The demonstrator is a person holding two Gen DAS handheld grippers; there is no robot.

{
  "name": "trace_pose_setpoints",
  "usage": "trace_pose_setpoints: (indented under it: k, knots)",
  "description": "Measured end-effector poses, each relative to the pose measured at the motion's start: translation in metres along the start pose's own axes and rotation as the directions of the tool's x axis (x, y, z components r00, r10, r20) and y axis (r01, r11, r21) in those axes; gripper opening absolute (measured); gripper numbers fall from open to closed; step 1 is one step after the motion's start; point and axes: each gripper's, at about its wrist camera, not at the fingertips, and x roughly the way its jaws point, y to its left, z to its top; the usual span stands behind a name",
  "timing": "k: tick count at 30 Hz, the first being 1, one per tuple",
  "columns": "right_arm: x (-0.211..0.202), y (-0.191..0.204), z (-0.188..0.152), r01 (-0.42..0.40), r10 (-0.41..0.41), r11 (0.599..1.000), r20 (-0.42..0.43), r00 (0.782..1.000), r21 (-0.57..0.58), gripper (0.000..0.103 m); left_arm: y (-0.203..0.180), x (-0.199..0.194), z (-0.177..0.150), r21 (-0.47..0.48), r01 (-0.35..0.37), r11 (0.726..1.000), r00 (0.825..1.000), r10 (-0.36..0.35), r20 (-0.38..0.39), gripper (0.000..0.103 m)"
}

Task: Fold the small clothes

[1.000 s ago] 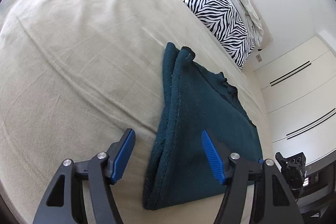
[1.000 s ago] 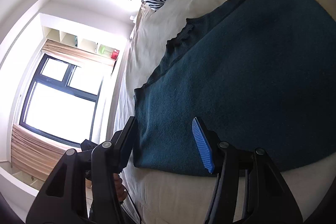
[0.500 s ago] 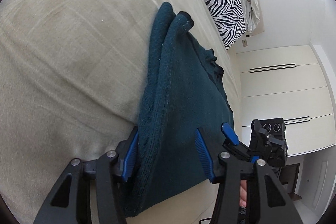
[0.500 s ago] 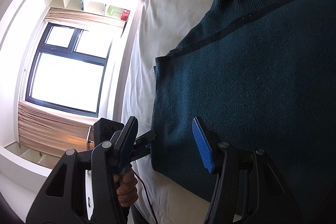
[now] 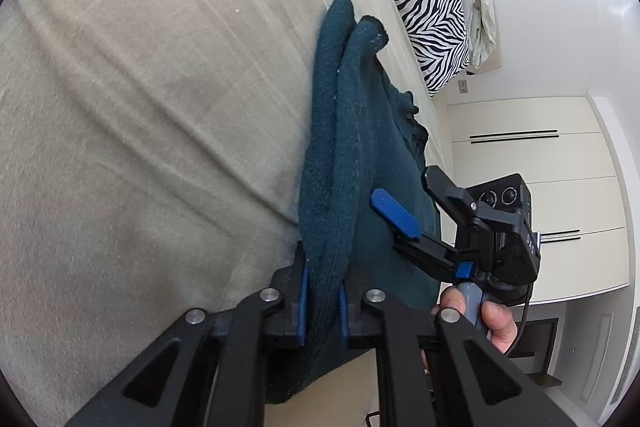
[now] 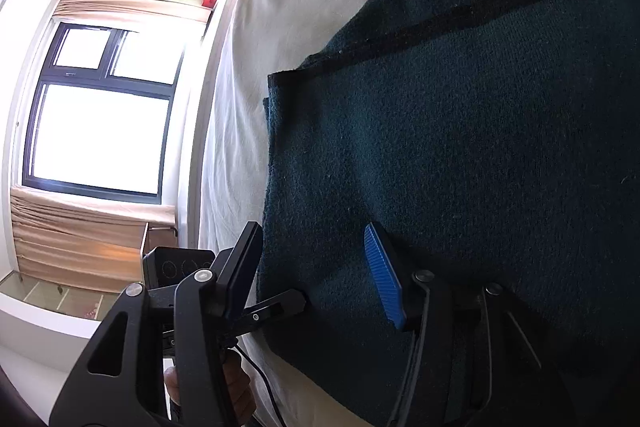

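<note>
A: Where's the dark teal knit sweater (image 5: 360, 155) rn?

B: On the beige bed sheet (image 5: 140, 107), by the near edge of the bed. It lies long-ways, going away from both tools toward the zebra-stripe pillow (image 5: 424, 7) at the far end.

A: And the left gripper (image 5: 322, 301)?

B: Right at the near end of the sweater. Its jaws are pressed tight on the thick rolled side edge, so the knit is pinched between the blue pads. That's the side away from the white closet doors (image 5: 540, 195).

A: Right gripper (image 6: 316, 271)?

B: Jaws spread about halfway, nothing pinched. In its own view, one jaw sits just off the sweater's near corner, over the pale sheet, and the blue pad is over the flat knit. So the edge is between the jaws, but they don't press it yet.

A: Which one's closer to the sweater?

B: Left one, it already has it. I think the right just needs to close on that near corner, then both can lift the near end and carry it along the long way, toward the neck (image 5: 412, 123) and pillow.

A: Anything tricky?

B: Prob the thick roll. It may slip or come undone when lifted.
</note>
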Motion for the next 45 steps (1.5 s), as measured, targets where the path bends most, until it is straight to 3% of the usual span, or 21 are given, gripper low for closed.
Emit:
trace_pose_setpoints:
  k: [7, 14, 21, 26, 29, 32, 36, 39, 41, 45]
  knots:
    - [0.006, -0.002, 0.0, 0.009, -0.009, 1.0, 0.023, 1.0, -0.023, 0.051, -0.005, -0.009, -0.005, -0.023, 0.046, 0.999, 0.998, -0.045, 0.042, 0.011]
    - [-0.008, -0.021, 0.007, -0.146, 0.146, 0.984, 0.009, 0.989, 0.097, 0.052, -0.057, -0.015, -0.008, 0.046, 0.066, 0.997, 0.996, -0.069, 0.059, 0.01]
    - [-0.086, -0.054, 0.016, -0.319, 0.304, 0.939, 0.123, 0.945, 0.132, 0.058, -0.146, 0.02, -0.025, 0.206, 0.049, 0.977, 0.998, -0.053, 0.014, 0.01]
    - [-0.155, -0.086, 0.022, -0.364, 0.335, 0.924, 0.208, 0.919, 0.12, 0.065, -0.185, 0.089, -0.051, 0.304, -0.011, 0.952, 0.998, 0.028, -0.05, 0.01]
    - [-0.178, -0.107, 0.022, -0.335, 0.297, 0.932, 0.236, 0.925, 0.141, 0.073, -0.186, 0.131, -0.064, 0.311, -0.031, 0.95, 0.994, 0.063, -0.094, 0.01]
    - [-0.192, -0.125, 0.021, -0.304, 0.263, 0.94, 0.238, 0.935, 0.155, 0.073, -0.186, 0.161, -0.073, 0.329, -0.071, 0.942, 0.988, 0.113, -0.11, 0.011]
    - [-0.195, -0.131, 0.019, -0.194, 0.167, 0.973, 0.199, 0.966, 0.128, 0.073, -0.188, 0.178, -0.081, 0.364, -0.123, 0.923, 0.982, 0.167, -0.091, 0.012]
    - [-0.183, -0.125, 0.019, -0.112, 0.098, 0.989, 0.144, 0.985, 0.094, 0.059, -0.191, 0.18, -0.082, 0.374, -0.136, 0.917, 0.982, 0.175, -0.074, 0.012]
    - [-0.179, -0.123, 0.018, -0.054, 0.045, 0.995, 0.1, 0.994, 0.08, 0.044, -0.193, 0.179, -0.083, 0.379, -0.139, 0.915, 0.982, 0.177, -0.066, 0.012]
    - [-0.173, -0.125, 0.017, 0.009, -0.015, 0.996, 0.066, 0.998, 0.084, 0.029, -0.197, 0.177, -0.091, 0.394, -0.149, 0.907, 0.982, 0.184, -0.051, 0.012]
